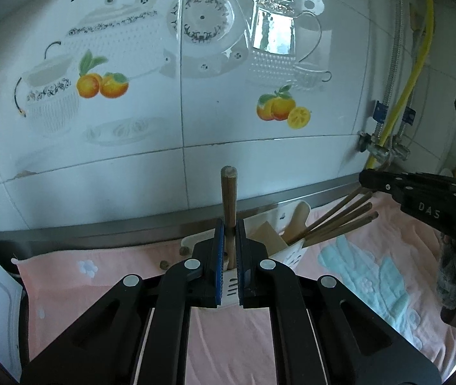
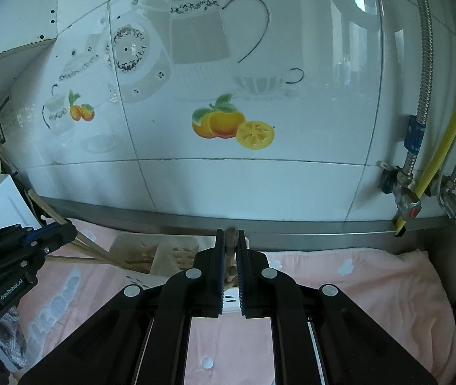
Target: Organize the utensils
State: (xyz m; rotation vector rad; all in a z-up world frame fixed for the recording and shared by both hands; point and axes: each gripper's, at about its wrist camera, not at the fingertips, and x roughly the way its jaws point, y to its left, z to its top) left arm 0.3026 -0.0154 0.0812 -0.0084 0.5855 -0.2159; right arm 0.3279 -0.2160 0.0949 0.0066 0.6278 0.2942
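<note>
Over the pink-towelled counter (image 1: 228, 346), both tools pinching
Left tool (image 1: 230, 224) clamps an upright brown wooden handle (image 1: 229, 192); right tool (image 2: 230, 237) squeezes a brown wooden utensil end (image 2: 230, 240)

Soft, cool daylight fills both views, fairly dim with a bluish cast. The glossy wall tiles (image 1: 260, 160) catch a bright window reflection in the upper centre of the left view and the upper right of the right view. Fisheye bending curves the grout lines, and the corners fall black.
</note>
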